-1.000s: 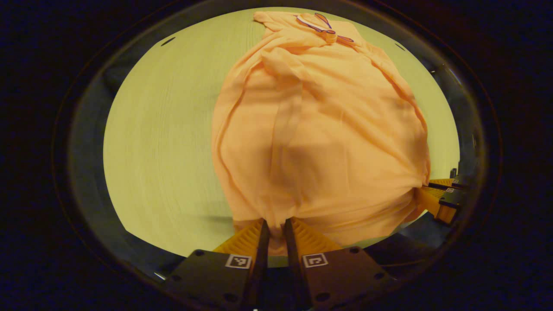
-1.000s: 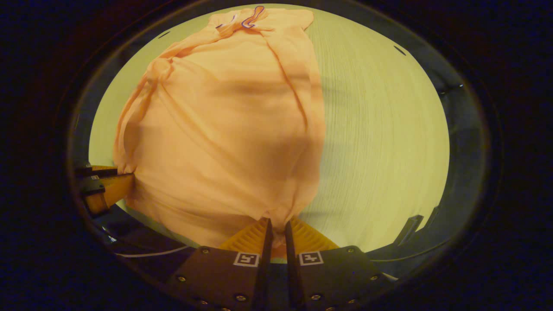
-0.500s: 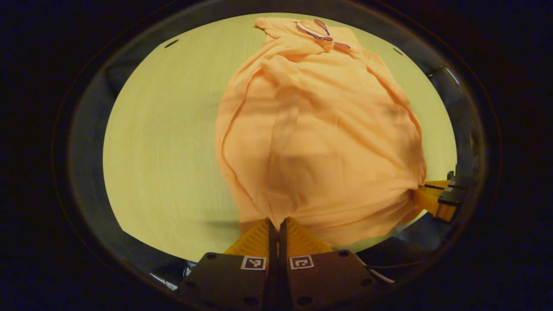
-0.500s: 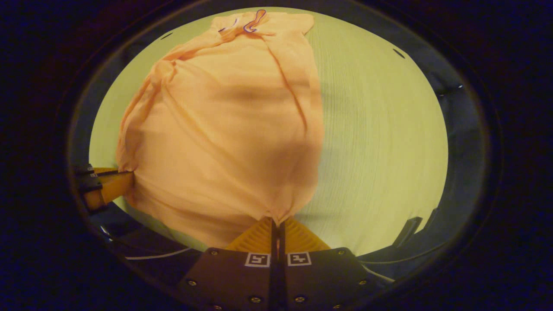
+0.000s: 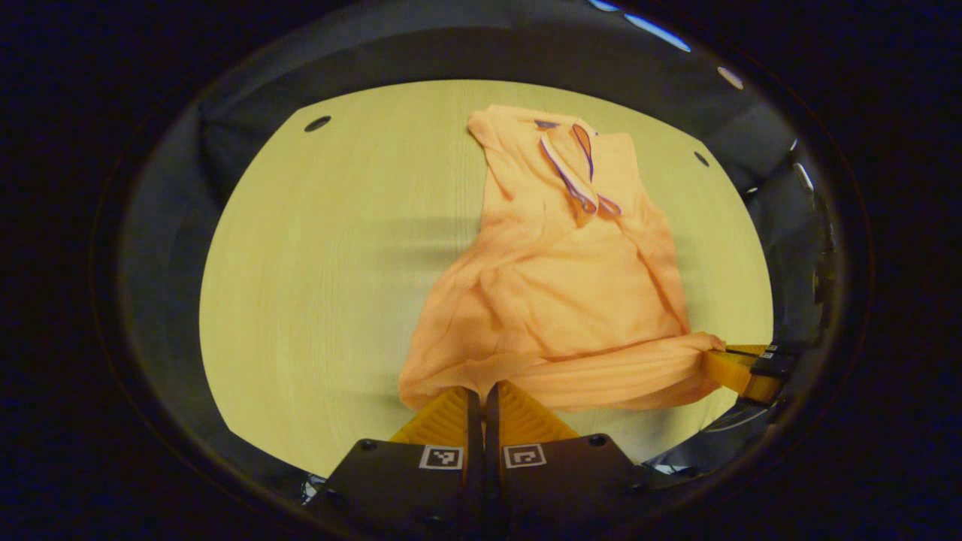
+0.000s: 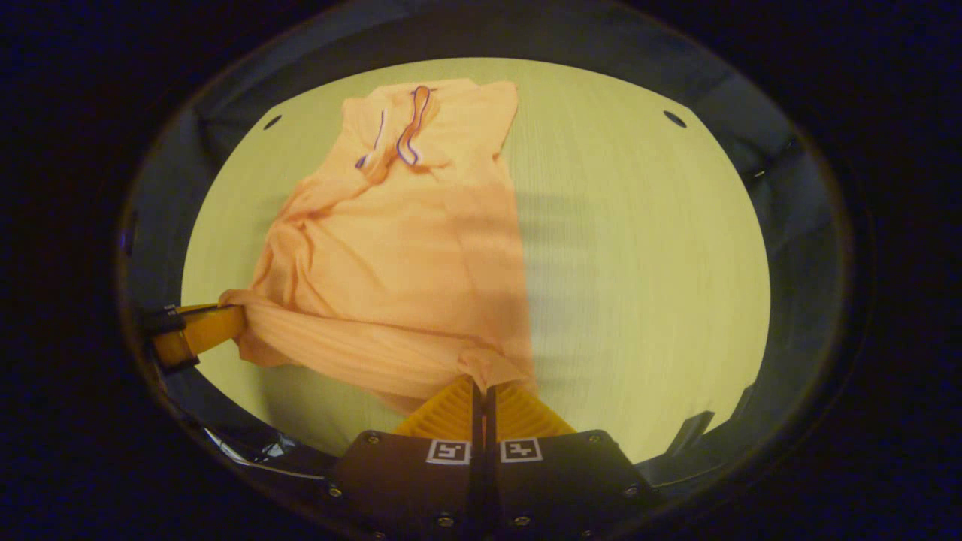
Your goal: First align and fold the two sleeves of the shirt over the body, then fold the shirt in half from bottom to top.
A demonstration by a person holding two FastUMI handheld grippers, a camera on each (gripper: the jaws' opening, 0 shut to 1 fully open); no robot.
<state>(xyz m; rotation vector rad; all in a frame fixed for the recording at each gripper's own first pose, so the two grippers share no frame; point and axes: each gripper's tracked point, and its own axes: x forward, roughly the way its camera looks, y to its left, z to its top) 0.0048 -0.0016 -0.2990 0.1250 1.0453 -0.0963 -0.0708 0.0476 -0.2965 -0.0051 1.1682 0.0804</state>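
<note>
Now both tools pinch shirt (image 5: pixel 571 300) hem: L tool (image 5: pixel 476 391) clamped at 6 o'clock, R tool (image 6: pixel 481 387) likewise; collar at 12 on surface (image 5: pixel 316 263).

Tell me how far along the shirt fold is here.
Sleeves look already folded onto the orange polo shirt. In hand: the left tool and the right tool each pinch a bottom-hem corner, lifted off the pale wooden table. Left: carry the hem to the striped collar.
</note>
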